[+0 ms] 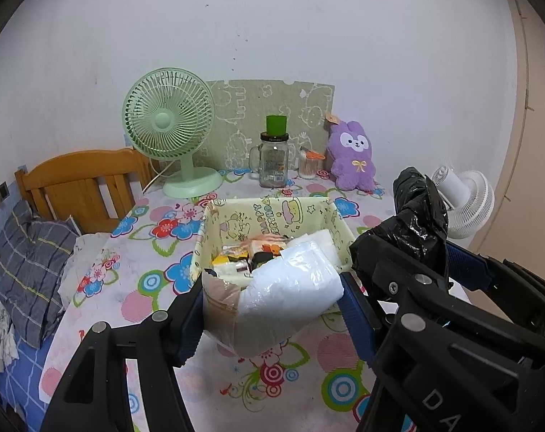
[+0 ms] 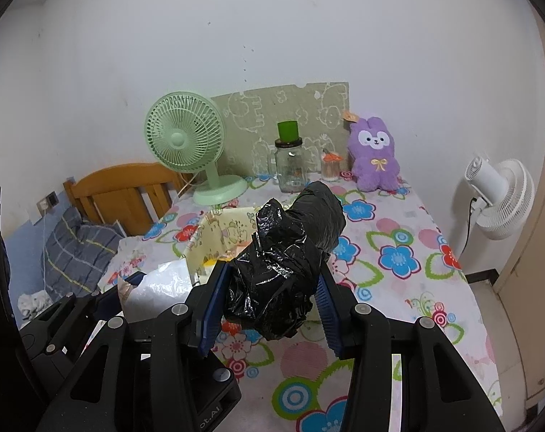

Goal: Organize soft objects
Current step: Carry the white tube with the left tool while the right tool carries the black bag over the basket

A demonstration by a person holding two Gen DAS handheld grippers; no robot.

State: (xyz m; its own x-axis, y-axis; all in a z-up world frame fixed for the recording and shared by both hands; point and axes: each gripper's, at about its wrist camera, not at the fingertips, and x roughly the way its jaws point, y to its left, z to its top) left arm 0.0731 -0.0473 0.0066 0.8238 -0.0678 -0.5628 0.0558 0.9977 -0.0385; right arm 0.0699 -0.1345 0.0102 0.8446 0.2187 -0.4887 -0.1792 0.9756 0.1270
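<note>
My left gripper (image 1: 272, 309) is shut on a white packet in clear plastic wrap (image 1: 290, 288) and holds it over the near edge of a pale yellow cartoon-print box (image 1: 236, 219) that holds several small packets. My right gripper (image 2: 269, 288) is shut on a crumpled black plastic bag bundle (image 2: 287, 252), held above the table just right of the box (image 2: 215, 230). In the left wrist view the right gripper and black bundle (image 1: 420, 216) sit close on the right. In the right wrist view the white packet (image 2: 157, 284) shows at lower left.
A floral tablecloth (image 2: 391, 259) covers the table. At the back stand a green desk fan (image 1: 171, 126), a glass jar with green lid (image 1: 274, 158), a cotton-swab jar (image 1: 310, 165) and a purple plush rabbit (image 1: 351, 154). A white fan (image 2: 499, 201) stands right; a bed with plaid pillow (image 1: 31, 259) lies left.
</note>
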